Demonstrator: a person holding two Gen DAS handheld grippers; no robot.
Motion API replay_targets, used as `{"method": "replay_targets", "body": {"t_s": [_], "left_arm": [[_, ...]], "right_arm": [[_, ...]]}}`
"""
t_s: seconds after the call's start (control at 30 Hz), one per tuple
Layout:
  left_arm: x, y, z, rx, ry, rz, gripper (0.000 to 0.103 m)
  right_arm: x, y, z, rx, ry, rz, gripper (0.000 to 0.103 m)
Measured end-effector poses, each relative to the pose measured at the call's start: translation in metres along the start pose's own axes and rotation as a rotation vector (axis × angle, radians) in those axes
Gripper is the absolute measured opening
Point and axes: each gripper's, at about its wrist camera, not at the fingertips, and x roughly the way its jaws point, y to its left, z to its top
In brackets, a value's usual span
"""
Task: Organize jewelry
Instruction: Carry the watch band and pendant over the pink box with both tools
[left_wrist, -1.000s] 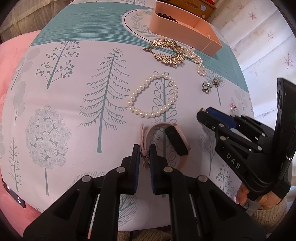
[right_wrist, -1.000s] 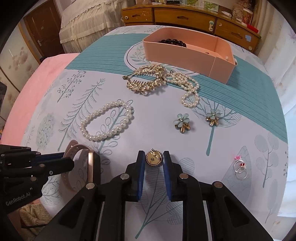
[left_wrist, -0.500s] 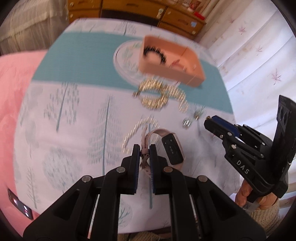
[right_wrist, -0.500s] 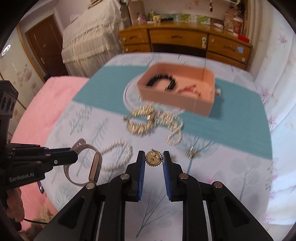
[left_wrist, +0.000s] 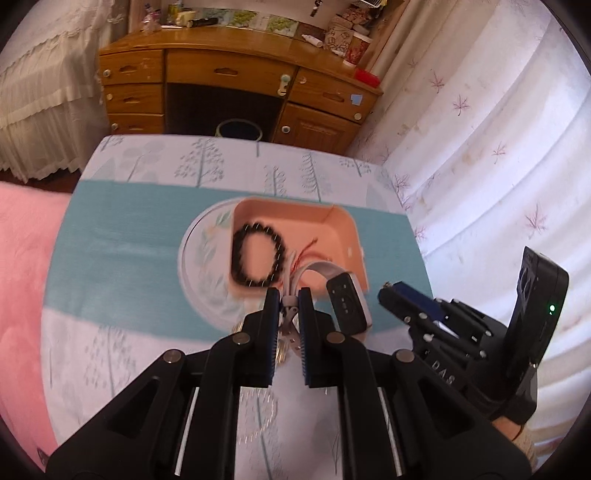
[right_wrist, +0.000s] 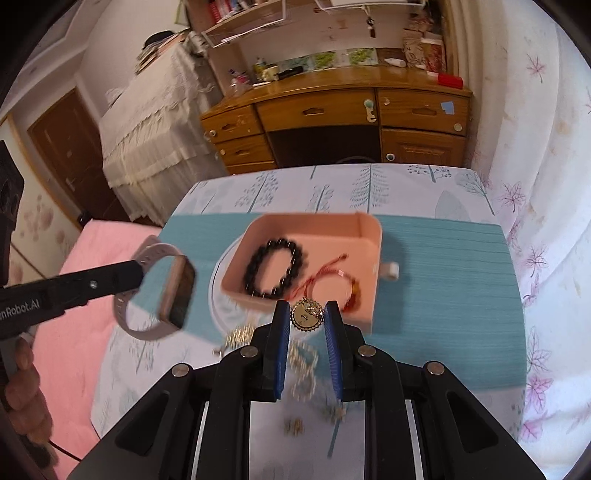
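Left wrist view, left gripper (left_wrist: 287, 301): jaws nearly together, only a narrow slit between the blue pads; they pinch the pale strap of the pink watch (left_wrist: 345, 299), whose dark face hangs just right of the fingers, lifted clear of the tablecloth (left_wrist: 122, 258)
Left wrist view, pink tray (left_wrist: 352, 236): sits on the teal band of the cloth beyond the fingertips; a black bead bracelet (left_wrist: 258, 258) lies in its left part, a red cord bracelet (left_wrist: 308, 246) beside it
Left wrist view, right gripper (left_wrist: 391, 295): enters from the right, level with the tray's near right corner; its jaws cannot be judged from here
Right wrist view, right gripper (right_wrist: 307, 315): jaws partly drawn in, the gap just the width of the gold round pendant (right_wrist: 306, 315) gripped between the blue pads, held over the tray's near wall (right_wrist: 258, 301)
Right wrist view, left gripper (right_wrist: 137, 271): reaches in from the left with the watch (right_wrist: 162, 291) dangling from its tip, left of the tray and above the cloth
Right wrist view, cloth below: blurred gold and pearl pieces (right_wrist: 236, 338) lie near the fingers; too smeared to tell apart
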Motion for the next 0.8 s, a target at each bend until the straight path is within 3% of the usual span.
{"method": "replay_targets", "body": {"t_s": [0.23, 0.53, 0.8], "left_arm": [[0.073, -0.007, 0.041, 0.025, 0.031, 0.028, 0.008], [0.152, 0.008, 0.043, 0.04, 0.08, 0.108, 0.008], [0.178, 0.007, 0.036, 0.094, 0.104, 0.143, 0.008]], "right_arm": [[0.051, -0.006, 0.039, 0.033, 0.04, -0.023, 0.019], [0.13, -0.016, 0.033, 0.042, 0.14, -0.084, 0.019], [0.164, -0.025, 0.028, 0.054, 0.182, -0.085, 0.019]]}}
